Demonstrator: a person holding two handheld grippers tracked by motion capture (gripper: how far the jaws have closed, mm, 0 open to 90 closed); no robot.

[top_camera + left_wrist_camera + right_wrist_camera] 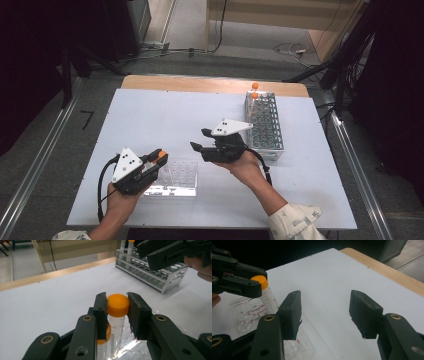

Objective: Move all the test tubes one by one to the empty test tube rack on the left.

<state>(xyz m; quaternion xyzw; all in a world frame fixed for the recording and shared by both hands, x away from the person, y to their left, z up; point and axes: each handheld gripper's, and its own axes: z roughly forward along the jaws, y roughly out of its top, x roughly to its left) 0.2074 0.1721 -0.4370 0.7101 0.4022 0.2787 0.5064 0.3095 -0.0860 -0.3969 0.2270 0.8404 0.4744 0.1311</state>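
Left hand [117,202]: near-left edge of worktop, wrapped round left tool.
Left tool [159,159]: jaws clamped on orange cap of tube; grey plate on top, cable looping to near side.
Tube [117,315]: upright, cap pinched on both sides, clear body with printed scale hanging down toward clear rack; whether foot sits in a hole, cannot tell.
Second tube [103,345]: orange-capped, just left of held one, partly hidden behind left jaw, lower.
Clear rack [182,177]: near-centre of worktop, just right of left tool, round holes in rows.
Right hand [247,167]: right of centre, palm up under right tool; patterned sleeve at near-right edge.
Right tool [199,140]: jaws standing moderately apart, nothing between them, aimed left above bare worktop; grey plate on top.
Metal rack [267,132]: far-right on worktop, long side running near to far, many round holes, just beyond right tool.
Far tubes [255,90]: two with orange caps, upright at far end of metal rack.
Worktop [150,120]: white sheet over wooden board, wood strip showing along far edge.
Spacing: two tools near each other, not touching; clear rack and metal rack well apart.
Surroundings: grey floor beyond worktop, cables on it, metal rails along left and right.
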